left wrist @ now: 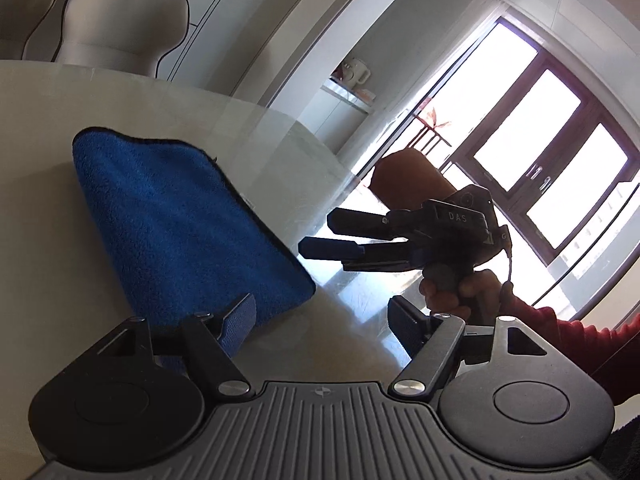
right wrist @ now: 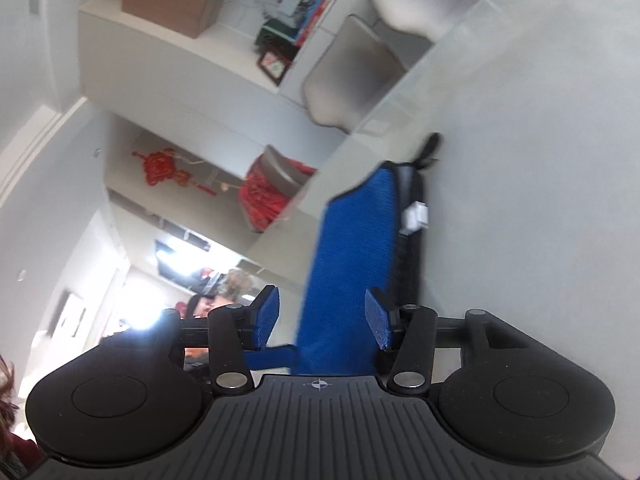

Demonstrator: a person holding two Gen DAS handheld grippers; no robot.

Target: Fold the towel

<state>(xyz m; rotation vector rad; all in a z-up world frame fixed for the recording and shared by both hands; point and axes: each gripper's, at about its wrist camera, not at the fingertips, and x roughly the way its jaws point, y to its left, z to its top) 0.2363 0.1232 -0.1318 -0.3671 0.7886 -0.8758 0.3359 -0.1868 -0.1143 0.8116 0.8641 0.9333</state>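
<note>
My left gripper (left wrist: 320, 320) hangs wide open over the pale table (left wrist: 36, 168), gripping nothing. The folded blue towel (left wrist: 176, 216) lies flat just ahead. My right gripper (left wrist: 316, 234) hovers beside its edge, jaws parted and empty. Beyond stand beige chairs (left wrist: 120, 20) and a bright window (left wrist: 532, 120).

Towel (left wrist: 180, 216): near end hidden behind the left tongs (left wrist: 322, 324); in the right wrist view, lower end covered by the right tongs (right wrist: 322, 320).
Shelf items (right wrist: 296, 12): blurred, not identifiable.
Sleeve (left wrist: 592, 340): cut off at the picture's edge.
Window (left wrist: 532, 136): overexposed, nothing discernible beyond.
</note>
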